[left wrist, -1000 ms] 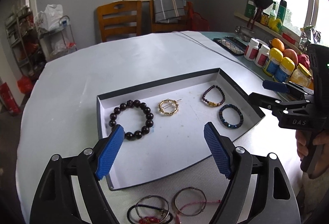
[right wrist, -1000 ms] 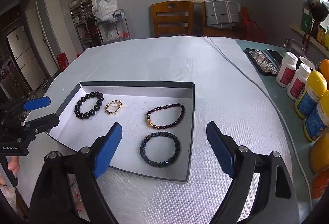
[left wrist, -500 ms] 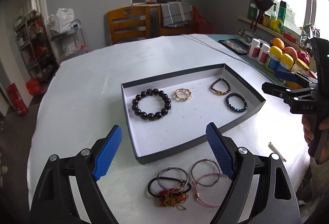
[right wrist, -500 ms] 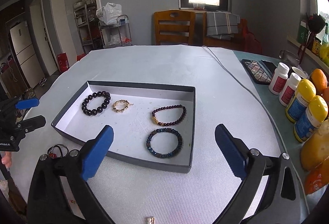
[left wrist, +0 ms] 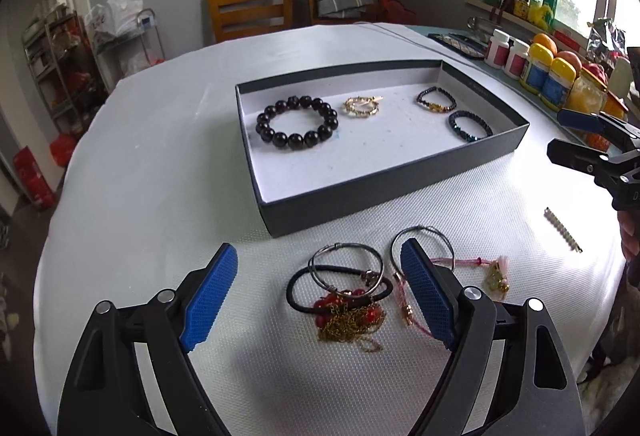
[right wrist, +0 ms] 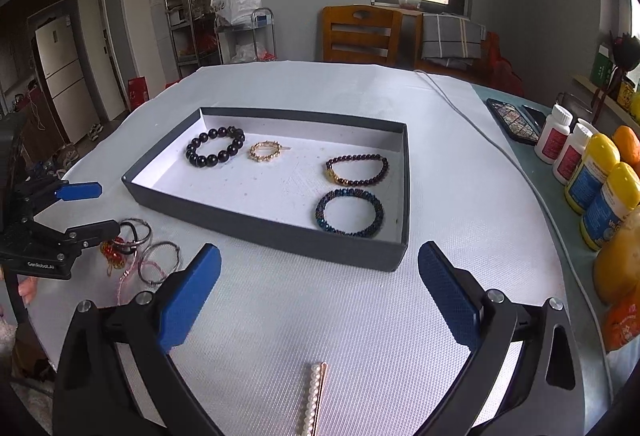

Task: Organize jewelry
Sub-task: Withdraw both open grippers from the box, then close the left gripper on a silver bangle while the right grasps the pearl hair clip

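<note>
Four bracelets (right wrist: 216, 147) lie in the dark tray (right wrist: 280, 236) at the bench's (left wrist: 140, 196) centre, while a tangle of loose jewelry (left wrist: 352, 292) waits near its front edge. The left gripper (left wrist: 320, 296) hovers released over the tangle; the right gripper (right wrist: 320, 292), its fingers just spread wide and empty, hangs above a pearl hair clip (right wrist: 312, 396).

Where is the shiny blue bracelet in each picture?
Left wrist view: the blue bracelet lies right of centre, in the tray's right end.
Right wrist view: the blue bracelet lies near the middle, in the tray's near right corner.
Shared landmark: the purple bracelet just behind it.
</note>
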Demonstrator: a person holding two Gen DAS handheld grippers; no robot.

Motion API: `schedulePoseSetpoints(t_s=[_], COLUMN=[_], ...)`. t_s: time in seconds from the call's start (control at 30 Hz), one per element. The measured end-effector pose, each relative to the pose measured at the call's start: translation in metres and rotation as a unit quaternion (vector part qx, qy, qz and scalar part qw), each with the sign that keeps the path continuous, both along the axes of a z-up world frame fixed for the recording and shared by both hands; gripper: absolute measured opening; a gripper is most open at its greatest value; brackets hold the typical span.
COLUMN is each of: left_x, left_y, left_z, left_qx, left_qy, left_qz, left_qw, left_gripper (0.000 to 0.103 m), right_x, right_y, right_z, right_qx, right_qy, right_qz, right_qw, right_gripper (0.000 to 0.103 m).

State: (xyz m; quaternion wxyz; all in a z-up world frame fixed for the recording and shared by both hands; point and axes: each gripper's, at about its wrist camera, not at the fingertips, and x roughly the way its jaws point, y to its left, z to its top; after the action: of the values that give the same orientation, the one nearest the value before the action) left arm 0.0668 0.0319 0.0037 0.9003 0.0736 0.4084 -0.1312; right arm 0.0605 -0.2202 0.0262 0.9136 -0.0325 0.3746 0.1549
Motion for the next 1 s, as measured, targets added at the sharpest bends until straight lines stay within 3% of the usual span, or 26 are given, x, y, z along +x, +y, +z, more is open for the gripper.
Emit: schedulePoseSetpoints(t_s=[0.53,0.8,1.0], left_x=[-0.001,0.0,0.001], left_y=[-0.007,-0.003,-0.002], left_z=[-0.018,-0.023,-0.023], left_qx=[-0.006,-0.016,-0.02], left_qy=[0.014,0.023,0.025], left_qz=[-0.028,-0.039,-0.042], left_qw=[0.9995,0.9988,0.9986], left_gripper=[0.083,0.067,0.065], right_x=[-0.023,-0.036,-0.034], right_y=[0.049,0.088,0.088], right_z=[-0.026,-0.033,-0.034], right_qx=[0.012,-0.017,-0.02], right_qy=[0.039,0.043,0.047], right_qz=[0.08,0.135,0.13], right_qw=[0.996,0.99,0.99], right_gripper=[0.097,0.089,0.088])
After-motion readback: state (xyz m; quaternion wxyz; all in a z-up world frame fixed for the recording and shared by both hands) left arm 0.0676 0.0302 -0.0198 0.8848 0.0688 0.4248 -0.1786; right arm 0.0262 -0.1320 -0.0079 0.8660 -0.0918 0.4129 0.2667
